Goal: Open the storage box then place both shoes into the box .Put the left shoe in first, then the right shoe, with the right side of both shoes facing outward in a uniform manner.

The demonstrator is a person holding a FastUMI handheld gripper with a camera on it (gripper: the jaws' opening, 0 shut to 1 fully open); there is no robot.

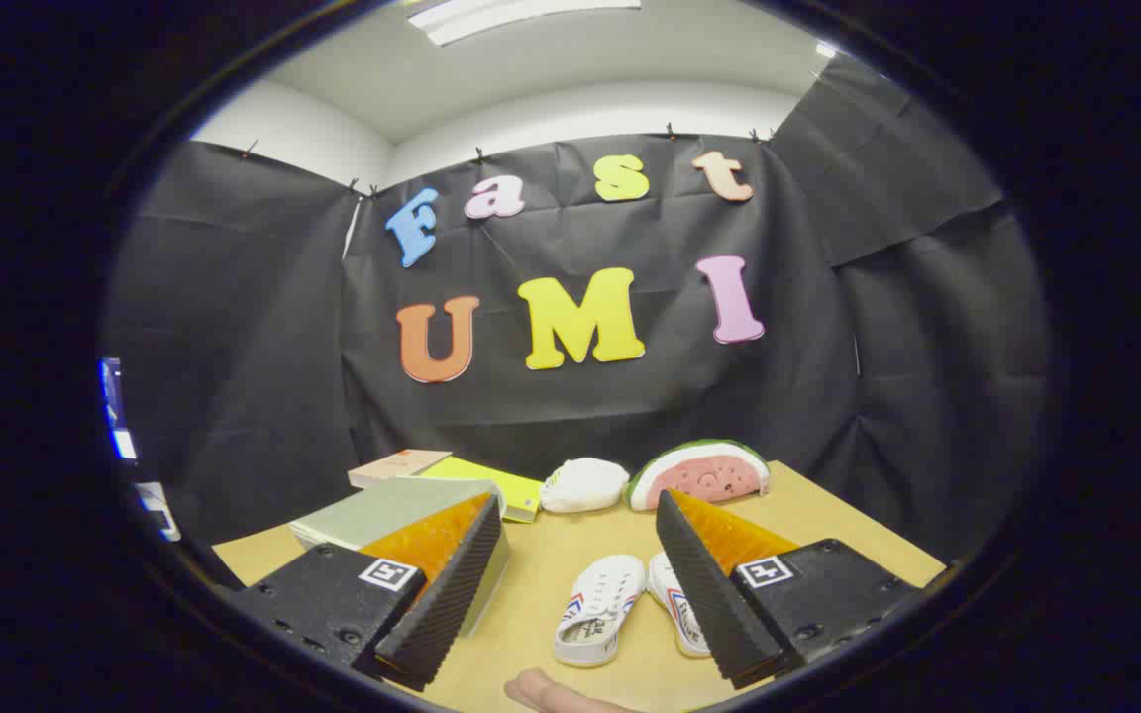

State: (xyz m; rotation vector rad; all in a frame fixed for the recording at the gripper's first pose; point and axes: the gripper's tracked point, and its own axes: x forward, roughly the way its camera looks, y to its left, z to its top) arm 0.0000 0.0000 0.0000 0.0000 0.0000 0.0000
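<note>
Fingers of the gripper [578, 555] spread wide, holding nothing, above 2 white shoes [598, 607] lying side by side on the wooden table [828, 515], apparently laid out ready for pickup. Left of them the storage box [387, 510] sits closed. Beyond lie a watermelon cushion [699, 473] and a white pouch [582, 484].
</note>
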